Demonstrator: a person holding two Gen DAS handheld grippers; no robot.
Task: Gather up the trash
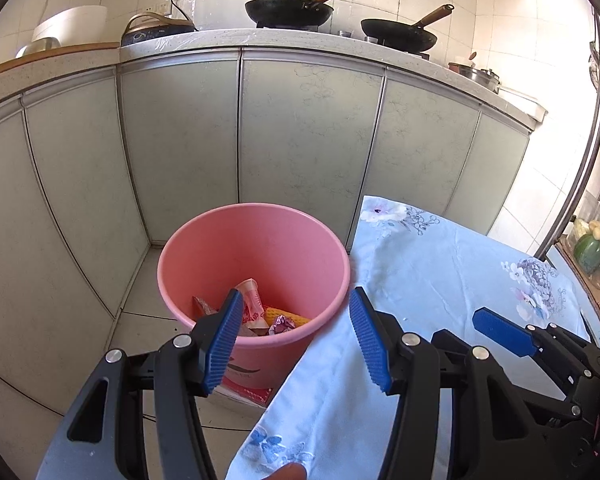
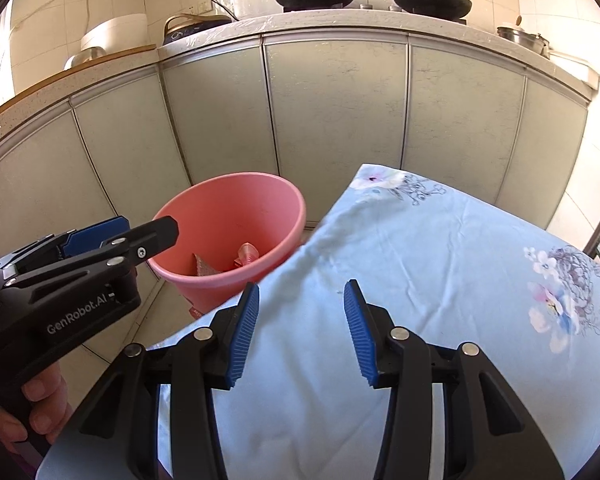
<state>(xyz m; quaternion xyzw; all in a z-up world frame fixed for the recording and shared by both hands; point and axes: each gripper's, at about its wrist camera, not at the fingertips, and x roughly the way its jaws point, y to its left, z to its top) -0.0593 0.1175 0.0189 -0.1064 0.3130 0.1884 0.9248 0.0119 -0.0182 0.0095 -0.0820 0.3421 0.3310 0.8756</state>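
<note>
Left tool (image 1: 296, 340): nearest the left wrist camera, blue ribbed pads spread wide apart, nothing between them; it hangs above the near rim of the bin and the left edge of the cloth.
Right tool (image 2: 300, 334): jaws parted, empty, held over the cloth-covered surface; it also shows at the right edge of the left wrist view.
Hand: fingers (image 2: 40, 400) wrap the handle of the left tool at the near left of the right wrist view.
Surface (image 2: 420, 260): covered by a light blue cloth with flower prints; its left edge hangs down just beside the bin.
Bin (image 1: 204, 256): pink plastic bucket on the tiled floor, between the surface and the cabinets.
Trash (image 1: 256, 304): inside the bin at the bottom lie a pink printed wrapper, a yellow ridged piece (image 1: 284, 316), a crumpled foil scrap (image 1: 281, 325) and a brownish scrap.
Cabinets (image 1: 308, 128): pale grey doors on the far side, below a speckled counter.
Counter items: two black woks (image 1: 290, 8) with wooden handles, far centre and far right; an induction cooker (image 1: 156, 32) and a white appliance at far left.
</note>
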